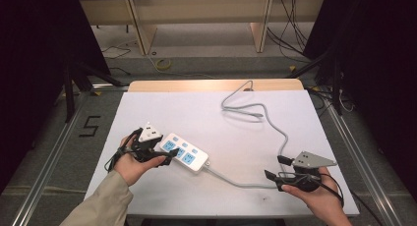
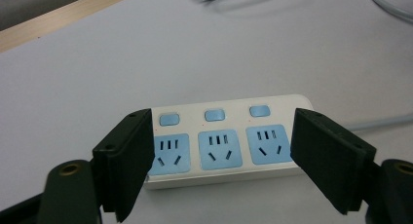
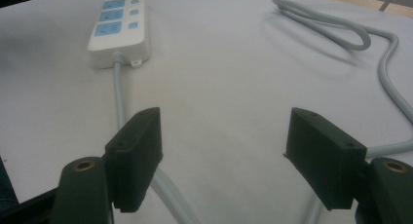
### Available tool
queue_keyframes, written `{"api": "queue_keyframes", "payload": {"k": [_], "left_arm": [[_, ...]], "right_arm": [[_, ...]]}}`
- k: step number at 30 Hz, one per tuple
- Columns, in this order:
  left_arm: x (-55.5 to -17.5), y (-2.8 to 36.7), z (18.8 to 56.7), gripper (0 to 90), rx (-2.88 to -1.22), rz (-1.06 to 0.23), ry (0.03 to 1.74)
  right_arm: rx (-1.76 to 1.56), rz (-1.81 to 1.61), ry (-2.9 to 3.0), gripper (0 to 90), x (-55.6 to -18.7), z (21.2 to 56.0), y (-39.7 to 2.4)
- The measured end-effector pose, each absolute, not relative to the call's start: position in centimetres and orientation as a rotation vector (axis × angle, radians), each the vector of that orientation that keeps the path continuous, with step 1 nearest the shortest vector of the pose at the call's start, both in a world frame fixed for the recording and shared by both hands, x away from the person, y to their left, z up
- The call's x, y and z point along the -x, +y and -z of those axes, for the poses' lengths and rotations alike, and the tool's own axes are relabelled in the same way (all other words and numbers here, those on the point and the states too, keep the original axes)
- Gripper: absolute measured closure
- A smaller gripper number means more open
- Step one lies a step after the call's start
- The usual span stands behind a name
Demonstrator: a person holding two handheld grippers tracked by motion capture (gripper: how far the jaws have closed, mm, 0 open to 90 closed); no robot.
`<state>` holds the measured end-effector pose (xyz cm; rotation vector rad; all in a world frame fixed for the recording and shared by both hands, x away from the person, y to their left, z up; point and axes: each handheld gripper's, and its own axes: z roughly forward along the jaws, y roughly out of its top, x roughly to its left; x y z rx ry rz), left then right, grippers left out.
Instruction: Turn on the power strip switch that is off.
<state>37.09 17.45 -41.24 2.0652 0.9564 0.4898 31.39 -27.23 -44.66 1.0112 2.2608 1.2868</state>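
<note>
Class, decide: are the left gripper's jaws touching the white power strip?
Cannot tell. In the left gripper view the open jaws of the left gripper straddle the power strip, overlapping both ends; no view plainly shows contact or gap.

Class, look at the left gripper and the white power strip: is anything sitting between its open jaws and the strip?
Nothing visible does. The left gripper is open, its jaws flanking the power strip on the bare white table.
</note>
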Motion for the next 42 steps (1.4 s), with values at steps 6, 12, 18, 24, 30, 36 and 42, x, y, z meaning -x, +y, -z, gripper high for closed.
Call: {"api": "queue_keyframes", "payload": {"k": [6, 12, 18, 24, 30, 36, 42], "left_arm": [[-36.4, 17.8, 41.5, 22.1, -2.054, -0.503, 0.929], [-35.7, 18.3, 41.8, 21.0, -2.065, -0.514, 0.921], [-35.1, 18.9, 42.2, 19.8, -2.058, -0.522, 0.915], [-34.6, 19.5, 42.8, 18.5, -2.076, -0.521, 0.908], [-34.1, 20.2, 43.2, 18.3, -2.08, -0.528, 0.909], [-33.4, 20.5, 43.9, 18.3, -2.079, -0.542, 0.916], [-33.1, 20.1, 44.2, 18.3, -2.101, -0.543, 0.892]], "right_arm": [[-1.01, -1.287, 2.256, 29.2, -31.5, 44.6, -27.5], [-1.003, -1.286, 2.259, 28.7, -31.5, 44.6, -27.5], [-0.998, -1.283, 2.261, 27.8, -31.5, 44.6, -27.6], [-0.997, -1.282, 2.263, 27.3, -31.5, 44.7, -27.6], [-0.994, -1.279, 2.261, 27.2, -31.5, 44.7, -27.7], [-0.991, -1.279, 2.257, 27.0, -31.5, 44.6, -27.7], [-0.99, -1.281, 2.258, 27.0, -31.5, 44.6, -27.7]]}}
